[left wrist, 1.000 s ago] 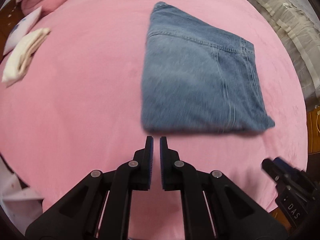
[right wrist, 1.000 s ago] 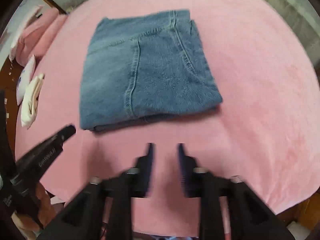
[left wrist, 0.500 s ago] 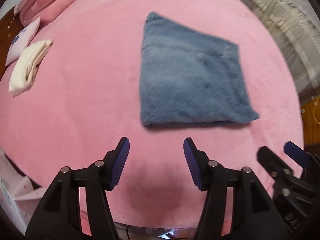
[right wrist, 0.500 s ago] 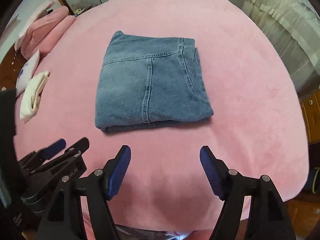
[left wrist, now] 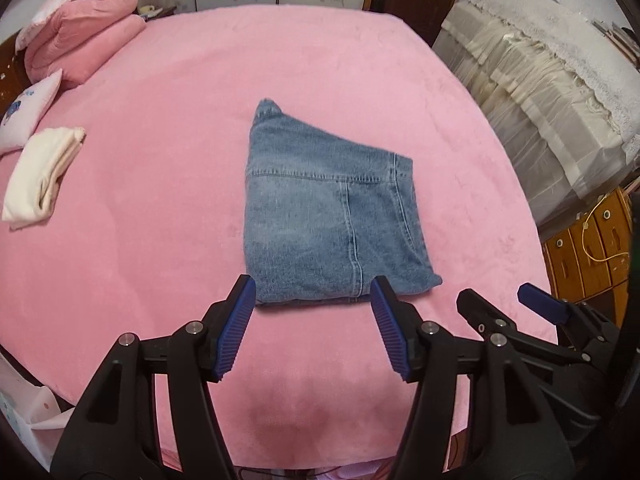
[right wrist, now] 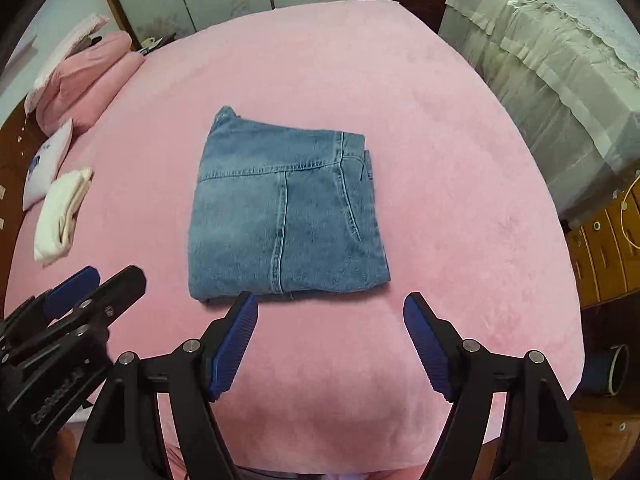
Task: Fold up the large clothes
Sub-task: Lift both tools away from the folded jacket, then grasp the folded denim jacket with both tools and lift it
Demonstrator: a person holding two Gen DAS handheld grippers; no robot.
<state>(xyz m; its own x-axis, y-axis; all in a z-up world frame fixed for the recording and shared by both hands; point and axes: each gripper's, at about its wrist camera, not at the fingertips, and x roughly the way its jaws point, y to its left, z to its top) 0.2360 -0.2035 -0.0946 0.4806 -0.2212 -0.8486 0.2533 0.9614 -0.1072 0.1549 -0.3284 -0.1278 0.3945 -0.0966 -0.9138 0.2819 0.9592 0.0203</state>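
Folded blue jeans (left wrist: pixel 328 216) lie flat in the middle of the pink bed (left wrist: pixel 160 160); they also show in the right wrist view (right wrist: pixel 284 216). My left gripper (left wrist: pixel 312 300) is open and empty, held above the bed just short of the jeans' near edge. My right gripper (right wrist: pixel 330 312) is open and empty, also just short of the near edge. The right gripper shows at the lower right of the left wrist view (left wrist: pixel 500 304), and the left gripper at the lower left of the right wrist view (right wrist: pixel 104 280).
A folded cream garment (left wrist: pixel 40 176) lies at the bed's left side, by a small pillow (left wrist: pixel 28 108) and a pink quilt bundle (left wrist: pixel 80 48). Furniture under a lace-edged cover (left wrist: pixel 540 80) and a wooden drawer unit (left wrist: pixel 584 248) stand to the right.
Both grippers have opened from near shut and pulled back and up from the jeans, which stay folded on the bed.
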